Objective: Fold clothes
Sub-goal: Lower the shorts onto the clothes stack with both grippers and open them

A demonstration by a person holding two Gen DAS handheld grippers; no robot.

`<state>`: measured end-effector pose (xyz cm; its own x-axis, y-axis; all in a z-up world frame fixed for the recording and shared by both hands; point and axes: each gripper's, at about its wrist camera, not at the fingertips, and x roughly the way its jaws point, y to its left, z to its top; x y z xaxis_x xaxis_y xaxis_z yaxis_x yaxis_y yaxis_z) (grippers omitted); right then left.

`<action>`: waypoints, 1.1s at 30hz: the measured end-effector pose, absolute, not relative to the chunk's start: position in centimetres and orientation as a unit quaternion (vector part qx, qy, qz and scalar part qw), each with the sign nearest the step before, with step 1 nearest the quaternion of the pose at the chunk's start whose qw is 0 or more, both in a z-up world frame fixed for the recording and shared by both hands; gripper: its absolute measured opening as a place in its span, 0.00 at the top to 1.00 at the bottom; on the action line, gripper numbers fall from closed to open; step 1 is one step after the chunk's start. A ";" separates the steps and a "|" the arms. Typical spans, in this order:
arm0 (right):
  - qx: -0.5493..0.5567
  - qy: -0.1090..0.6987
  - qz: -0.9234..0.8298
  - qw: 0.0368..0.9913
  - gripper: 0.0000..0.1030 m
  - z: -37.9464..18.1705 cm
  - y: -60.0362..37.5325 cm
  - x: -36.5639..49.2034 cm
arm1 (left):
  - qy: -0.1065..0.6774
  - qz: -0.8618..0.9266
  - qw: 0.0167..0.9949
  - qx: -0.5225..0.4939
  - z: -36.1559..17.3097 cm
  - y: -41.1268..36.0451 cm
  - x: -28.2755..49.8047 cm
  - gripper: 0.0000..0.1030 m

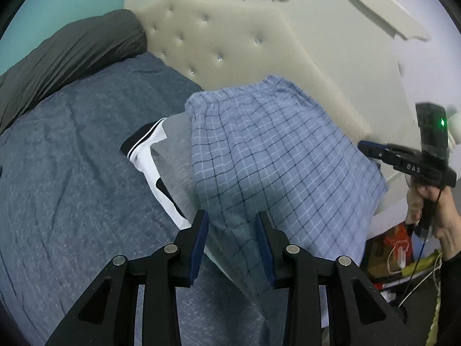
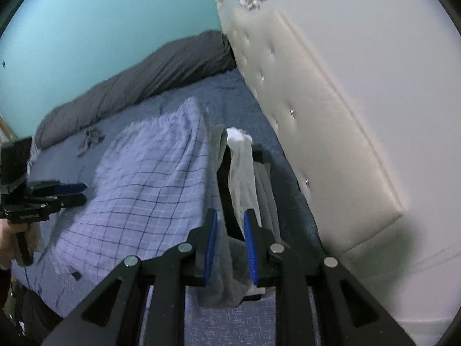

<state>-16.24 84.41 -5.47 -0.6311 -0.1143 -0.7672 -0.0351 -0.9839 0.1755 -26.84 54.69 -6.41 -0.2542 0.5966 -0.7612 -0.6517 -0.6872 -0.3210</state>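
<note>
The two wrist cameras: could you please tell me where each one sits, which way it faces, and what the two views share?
Left wrist: on the left gripper, facing down over checked blue shorts held in its jaws, toward the tufted headboard; the right gripper and hand show.
Right wrist: on the right gripper, clamping grey and white cloth; the left gripper shows.
Shared: shorts, headboard, dark pillow, blue bedspread.

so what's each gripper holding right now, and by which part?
The left gripper pinches the near edge of the blue checked garment. The right gripper clamps a bunched grey-and-white garment near its lower end.
</note>
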 end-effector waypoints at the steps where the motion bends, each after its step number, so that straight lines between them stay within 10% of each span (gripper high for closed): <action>1: 0.423 -0.091 -0.901 0.032 0.82 -5.2 84.3 -15.8 | 0.024 0.791 0.398 -0.464 -6.2 54.5 -26.5 0.64; 33: 0.371 -0.123 -0.921 -0.007 0.82 -2.8 82.0 -8.6 | 0.022 0.815 0.384 -0.434 -3.5 50.5 -18.6 0.64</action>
